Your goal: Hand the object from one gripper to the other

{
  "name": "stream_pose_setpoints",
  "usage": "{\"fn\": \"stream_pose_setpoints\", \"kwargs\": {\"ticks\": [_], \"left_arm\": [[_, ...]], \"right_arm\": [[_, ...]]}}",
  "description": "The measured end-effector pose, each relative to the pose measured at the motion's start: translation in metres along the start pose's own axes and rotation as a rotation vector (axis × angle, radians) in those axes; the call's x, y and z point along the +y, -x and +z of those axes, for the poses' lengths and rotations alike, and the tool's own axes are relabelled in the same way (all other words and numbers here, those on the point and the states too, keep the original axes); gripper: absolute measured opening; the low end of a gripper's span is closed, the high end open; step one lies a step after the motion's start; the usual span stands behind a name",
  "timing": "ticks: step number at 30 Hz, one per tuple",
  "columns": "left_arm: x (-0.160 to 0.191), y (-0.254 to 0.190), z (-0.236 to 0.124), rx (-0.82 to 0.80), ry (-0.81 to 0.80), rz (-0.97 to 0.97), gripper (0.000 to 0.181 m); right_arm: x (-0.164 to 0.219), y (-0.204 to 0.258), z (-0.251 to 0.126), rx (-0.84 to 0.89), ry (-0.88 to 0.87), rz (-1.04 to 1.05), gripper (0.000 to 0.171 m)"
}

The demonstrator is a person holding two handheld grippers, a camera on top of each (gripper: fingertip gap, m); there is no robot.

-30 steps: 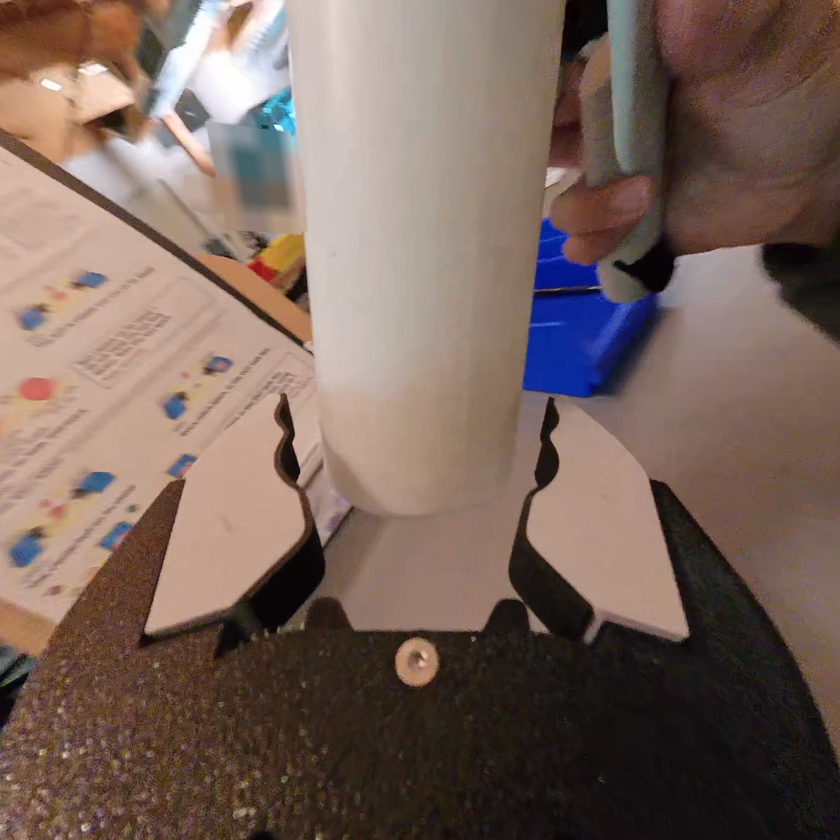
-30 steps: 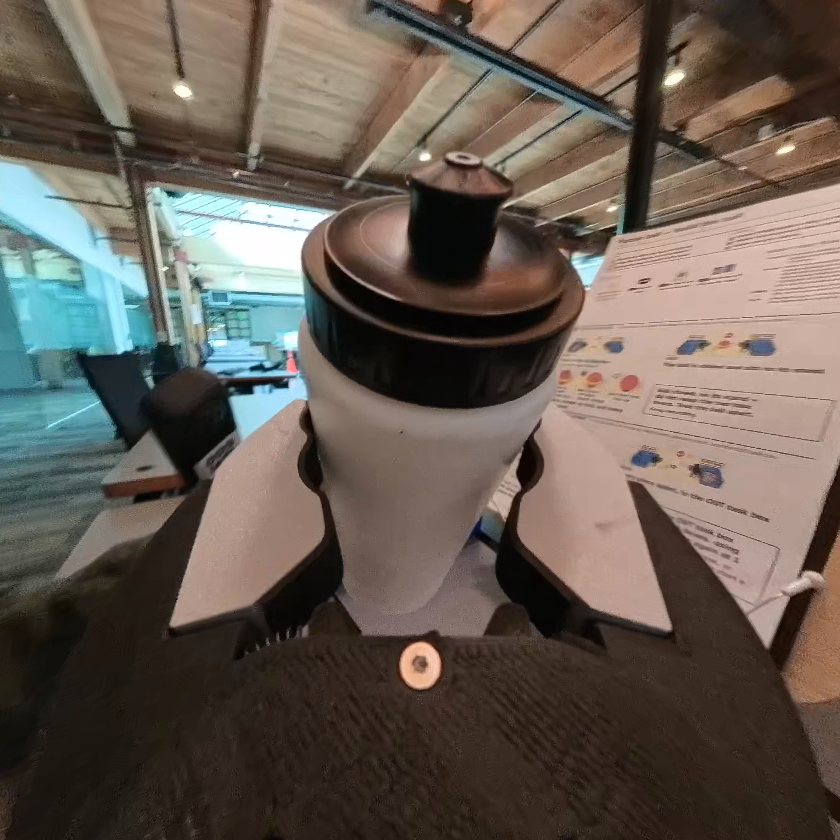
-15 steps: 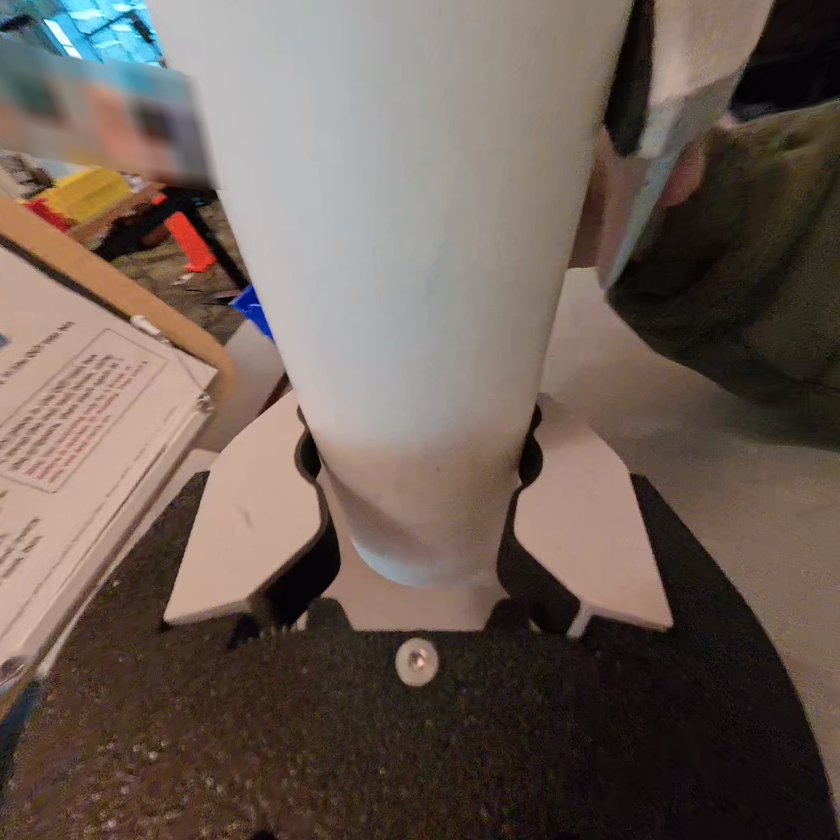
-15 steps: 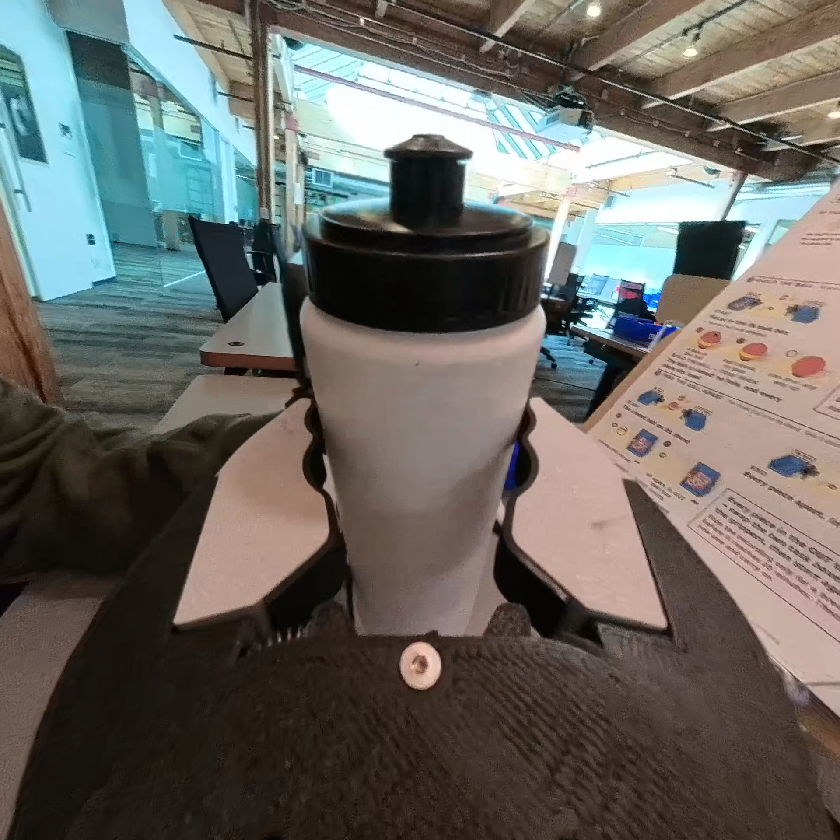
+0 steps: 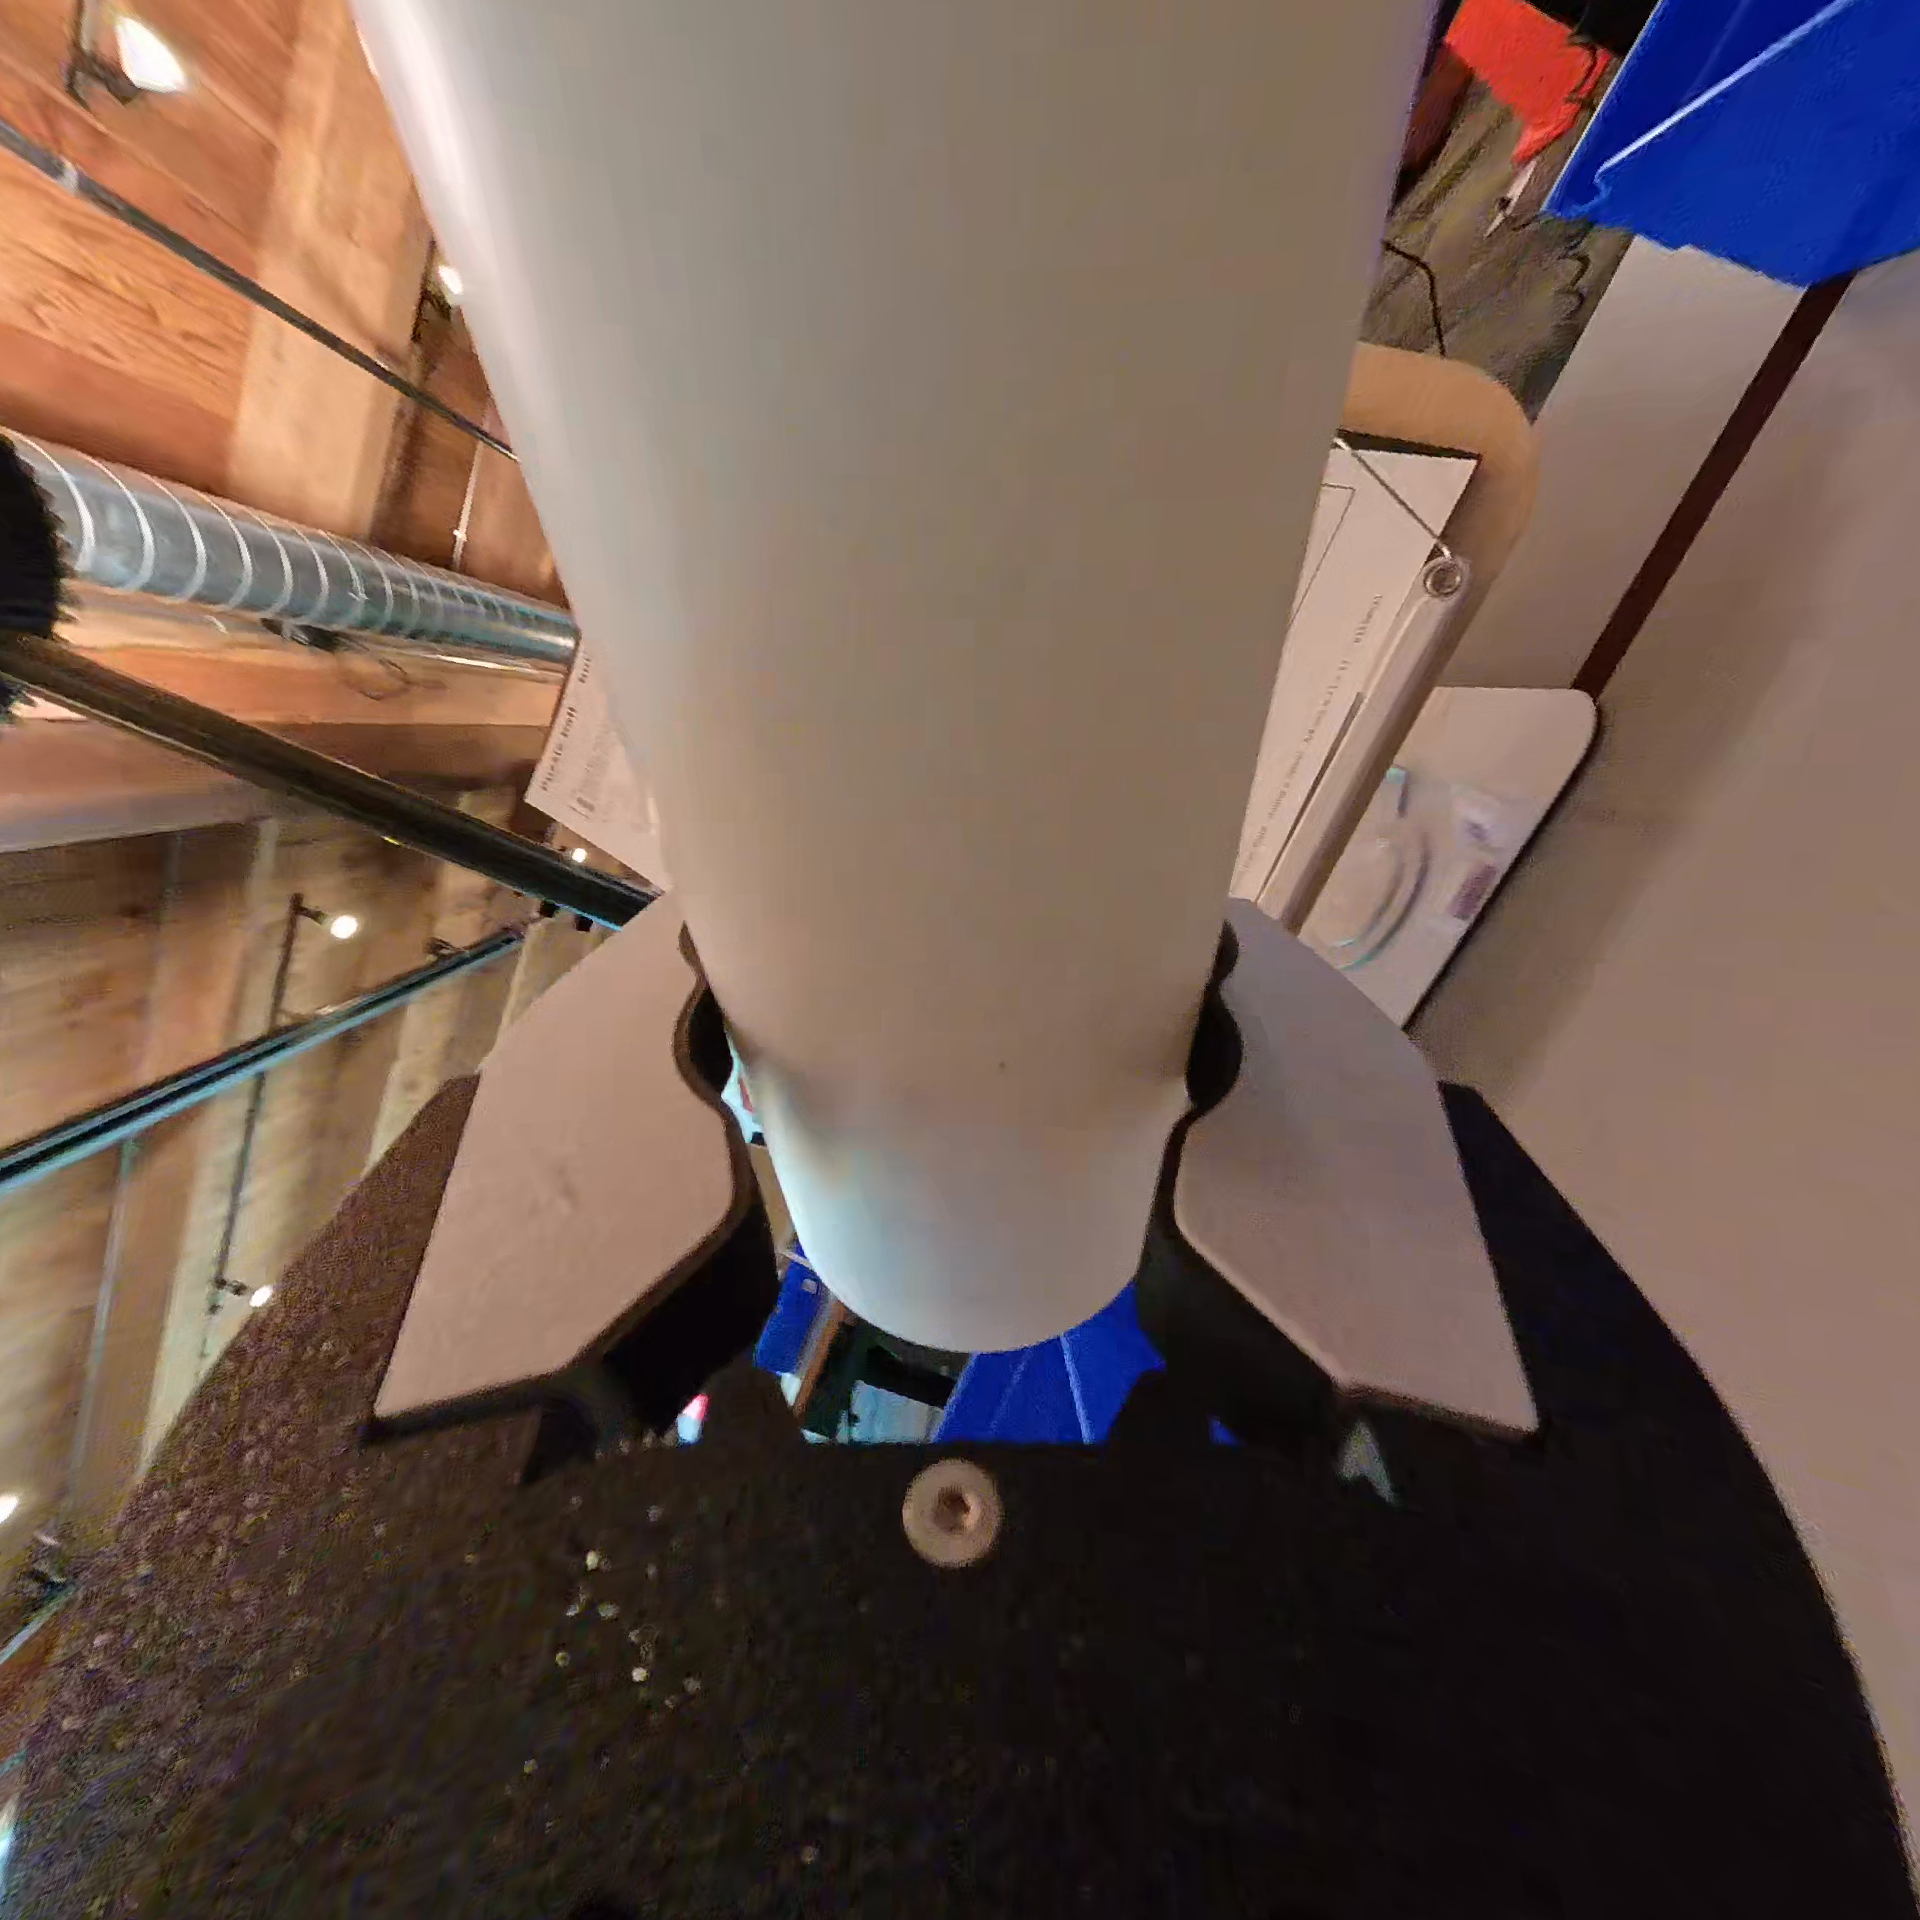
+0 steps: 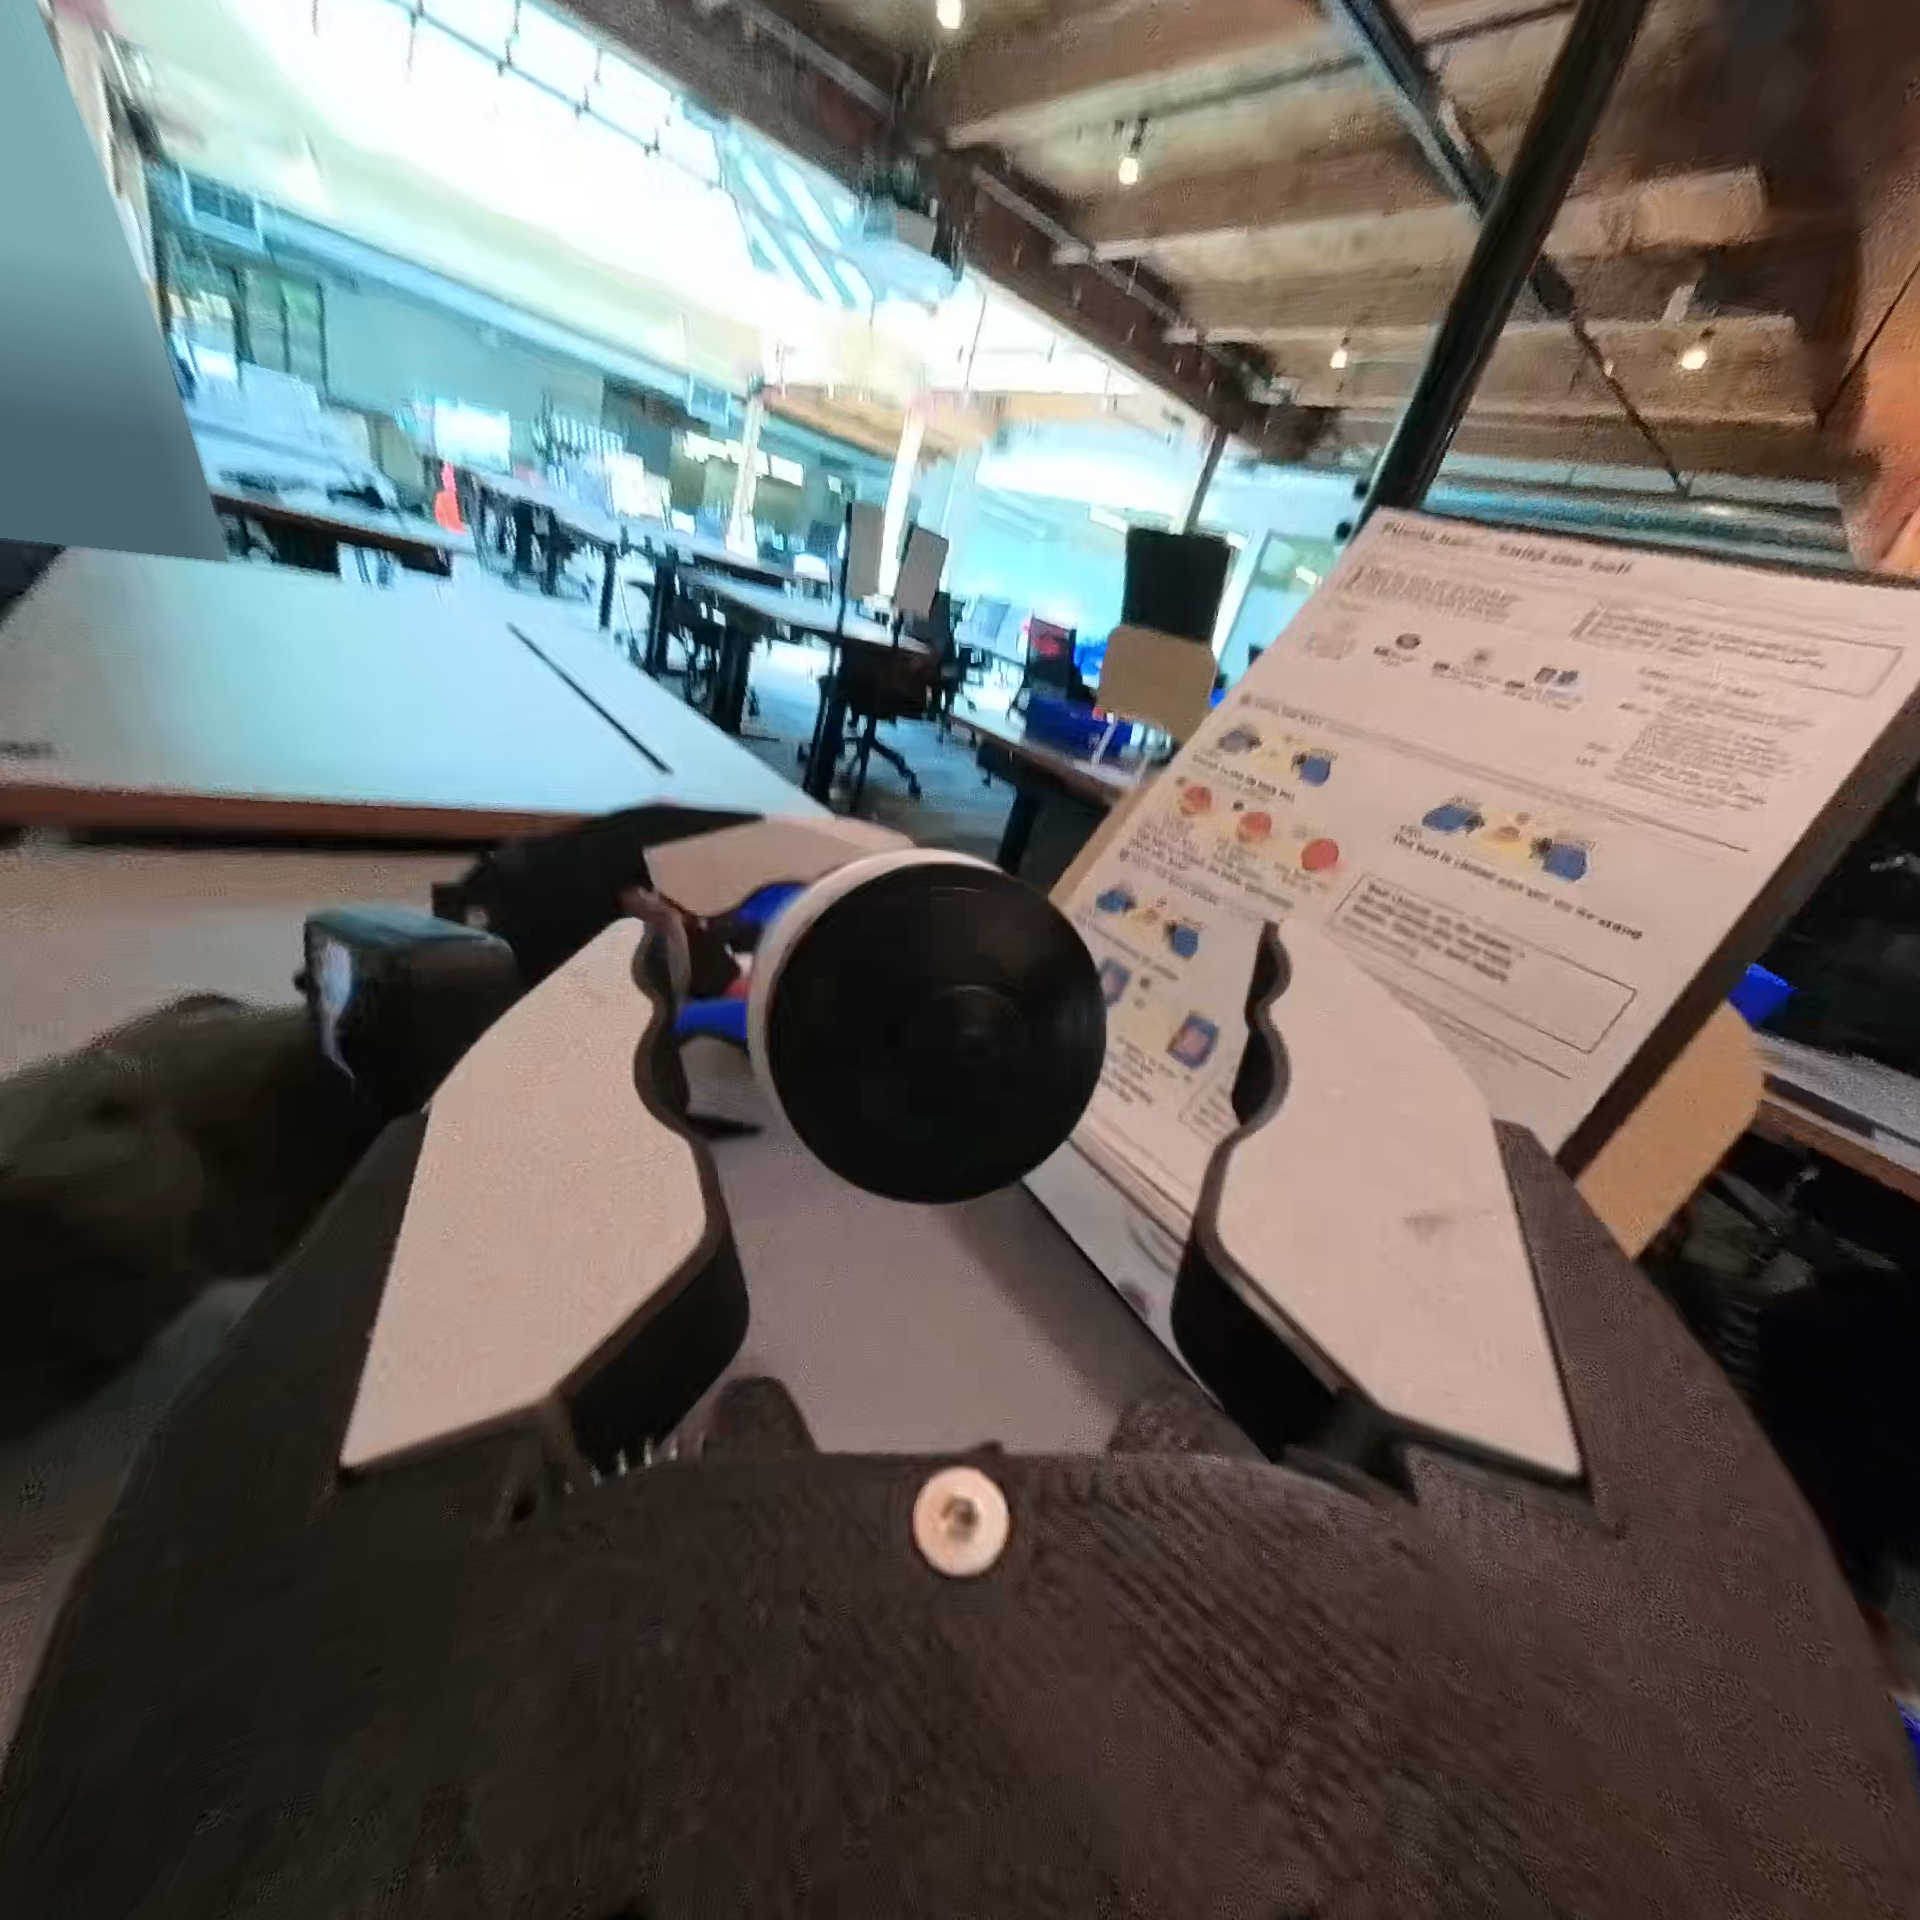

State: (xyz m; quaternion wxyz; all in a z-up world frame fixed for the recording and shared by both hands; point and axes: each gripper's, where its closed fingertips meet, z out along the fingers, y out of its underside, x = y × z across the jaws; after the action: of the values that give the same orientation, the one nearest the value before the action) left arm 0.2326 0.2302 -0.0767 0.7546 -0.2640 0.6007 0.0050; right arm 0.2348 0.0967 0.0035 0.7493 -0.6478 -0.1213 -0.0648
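Observation:
A white bottle [image 5: 935, 582] with a black cap is the object. My left gripper [image 5: 956, 987] is shut on the bottle near its base, and both fingers press its sides. In the right wrist view the bottle [image 6: 935, 1039] points its black cap at the camera. It is held in the air over the white table [image 6: 312, 707] by the left gripper [image 6: 717, 873] behind it. My right gripper [image 6: 951, 966] is open and empty. Its fingers stand apart from the cap on either side, nearer the camera.
A tilted poster board [image 6: 1507, 831] with printed pictures stands close on the right. A blue bin [image 5: 1766, 125] is at the left wrist view's upper right. An olive sleeve [image 6: 125, 1122] shows at the left. Desks and chairs stand far behind. The left gripper's tips are roughly 15 cm from the right gripper's.
My left gripper closed on the bottle's base. My right gripper let go, opened and drew back. The left gripper has swung the bottle round, so the cap now faces the right gripper.

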Motion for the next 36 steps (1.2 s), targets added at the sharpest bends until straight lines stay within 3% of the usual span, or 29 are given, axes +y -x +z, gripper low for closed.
{"fn": "stream_pose_setpoints", "kwargs": {"ticks": [2, 6, 17, 26, 32, 34, 36], "left_arm": [[-0.003, 0.001, -0.001, -0.031, -0.023, 0.064, 0.087], [-0.008, 0.004, -0.004, -0.079, -0.039, 0.145, 0.087], [-0.011, 0.005, -0.007, -0.111, -0.074, 0.233, 0.088], [-0.001, 0.009, -0.007, -0.122, -0.033, 0.225, 0.087], [0.002, 0.047, -0.016, -0.201, -0.134, -0.149, 0.099], [-0.002, 0.047, -0.016, -0.103, -0.2, -0.43, 0.103], [-0.013, 0.039, -0.015, 0.105, -0.291, -0.805, 0.103]], "right_arm": [[0.022, 0.004, 0.006, -0.007, 0.137, -0.057, 0.112], [0.047, 0.015, 0.021, -0.055, 0.235, -0.108, 0.109], [0.049, 0.026, 0.022, -0.144, 0.2, -0.09, 0.092], [0.065, 0.025, 0.03, -0.147, 0.253, -0.157, 0.093], [0.038, 0.013, 0.026, -0.108, 0.083, -0.047, 0.092], [0.023, 0.001, 0.021, -0.066, -0.023, 0.018, 0.092], [0.01, -0.009, 0.013, -0.051, -0.126, 0.12, 0.092]]}}
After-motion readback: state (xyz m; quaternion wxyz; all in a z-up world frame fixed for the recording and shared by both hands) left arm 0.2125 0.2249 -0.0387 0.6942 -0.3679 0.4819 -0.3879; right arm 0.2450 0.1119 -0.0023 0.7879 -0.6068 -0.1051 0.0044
